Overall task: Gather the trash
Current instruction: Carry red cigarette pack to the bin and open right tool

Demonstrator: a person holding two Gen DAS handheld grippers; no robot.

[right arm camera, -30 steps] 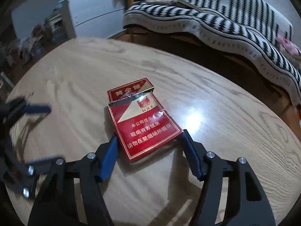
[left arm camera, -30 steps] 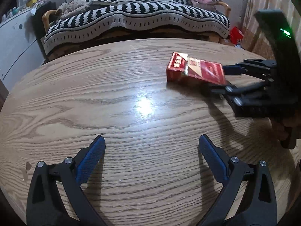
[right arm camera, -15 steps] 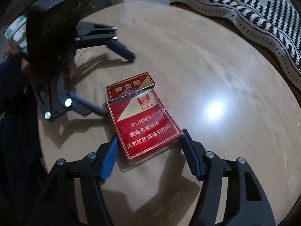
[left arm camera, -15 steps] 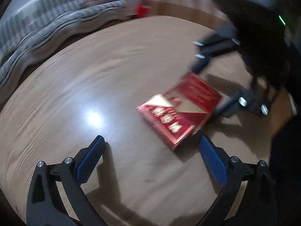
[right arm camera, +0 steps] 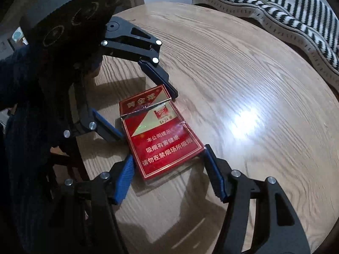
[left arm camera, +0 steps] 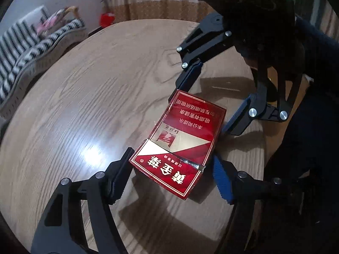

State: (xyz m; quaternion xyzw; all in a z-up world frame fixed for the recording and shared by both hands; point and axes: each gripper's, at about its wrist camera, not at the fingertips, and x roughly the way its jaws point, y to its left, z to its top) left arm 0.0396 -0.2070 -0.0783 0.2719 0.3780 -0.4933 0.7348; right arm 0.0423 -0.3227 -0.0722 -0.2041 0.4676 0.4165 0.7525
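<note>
Cigarette pack (left arm camera: 182, 139) lies flat on the bench (left arm camera: 84, 97). Right gripper (right arm camera: 167, 169) clamps its base end; left gripper (left arm camera: 171, 169) fingers, just been closing, bracket the lid end, seemingly not yet pressing. Squeeze evenly there, then lift both ends level.

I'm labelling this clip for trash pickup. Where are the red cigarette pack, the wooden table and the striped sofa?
red cigarette pack (right arm camera: 161, 135): right wrist view, middle of its printed face.
wooden table (right arm camera: 254, 67): right wrist view, bare top.
striped sofa (left arm camera: 25, 48): left wrist view, patterned cover.
</note>
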